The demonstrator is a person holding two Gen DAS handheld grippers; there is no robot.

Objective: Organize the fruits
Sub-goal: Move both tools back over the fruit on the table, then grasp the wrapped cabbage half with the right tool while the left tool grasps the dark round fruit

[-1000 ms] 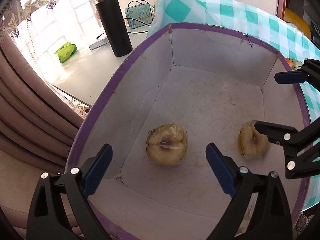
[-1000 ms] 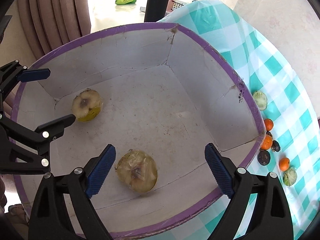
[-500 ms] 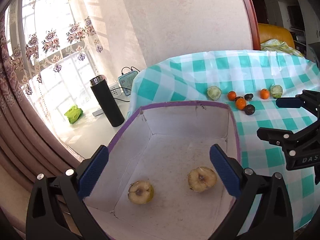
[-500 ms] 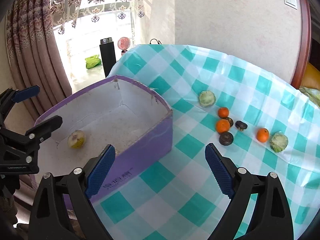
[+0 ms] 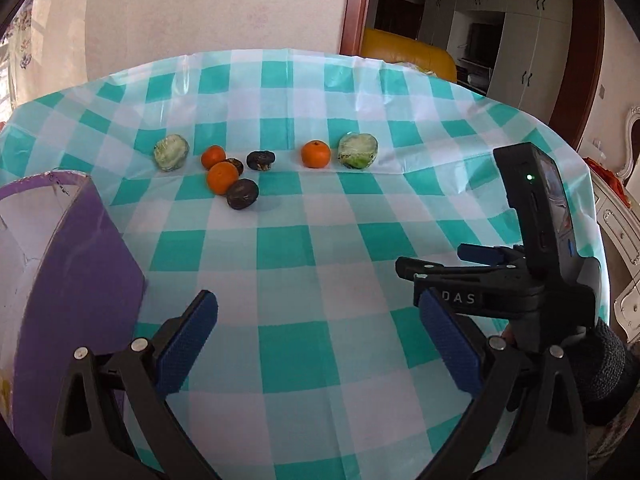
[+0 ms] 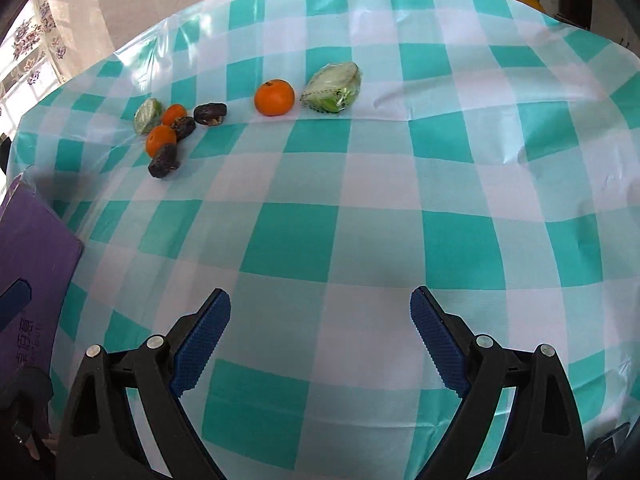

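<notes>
Fruit lies in a row far across the checked tablecloth [image 5: 320,264]: two wrapped green halves [image 5: 171,152] [image 5: 357,150], three oranges, one standing apart [image 5: 315,153] [image 6: 274,97], and three dark fruits, the nearest [image 5: 242,193] [image 6: 163,161]. The purple box [image 5: 80,280] stands at the left, its side also in the right wrist view [image 6: 32,264]. My left gripper [image 5: 320,344] is open and empty over the cloth. My right gripper [image 6: 320,344] is open and empty; it also shows in the left wrist view [image 5: 472,276].
A doorway with a yellow sofa [image 5: 404,50] lies beyond the table's far edge. A white cabinet [image 5: 624,232] stands to the right of the table. A curtained window [image 6: 28,48] is at the far left.
Both grippers rose out of the box and swung right, away from the two wrapped halves inside it. They now face the tablecloth and the fruit row. Both stayed open.
</notes>
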